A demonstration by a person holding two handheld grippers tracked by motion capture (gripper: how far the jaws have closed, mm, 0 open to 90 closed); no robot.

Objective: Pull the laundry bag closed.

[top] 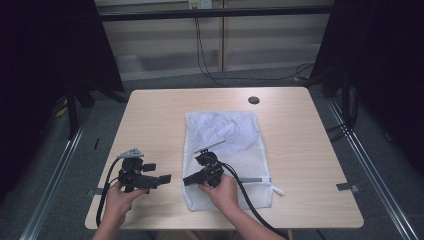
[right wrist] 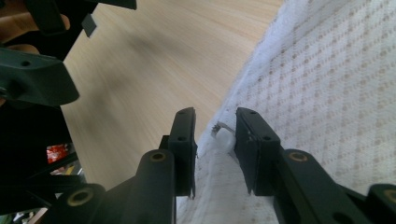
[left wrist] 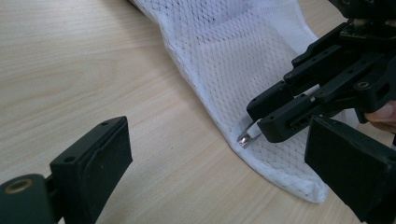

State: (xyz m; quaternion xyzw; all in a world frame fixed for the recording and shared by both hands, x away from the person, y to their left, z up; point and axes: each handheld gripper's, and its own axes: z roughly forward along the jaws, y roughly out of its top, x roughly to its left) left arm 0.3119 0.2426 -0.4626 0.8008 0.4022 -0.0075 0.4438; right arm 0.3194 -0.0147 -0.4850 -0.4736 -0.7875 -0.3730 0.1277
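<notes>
One mesh bag (top: pixel 226 150) | long axis near-far | zip pull (left wrist: pixel 246 137) at near-left corner

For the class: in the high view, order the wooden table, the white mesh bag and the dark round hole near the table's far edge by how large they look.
1. wooden table, by far the largest.
2. white mesh bag, lying on it and covering a modest part of the top.
3. dark round hole, a small spot.
No close calls here.

my light wood table (top: pixel 150 120), white mesh bag (top: pixel 225 150) flat on it right of centre, near edge.
</notes>
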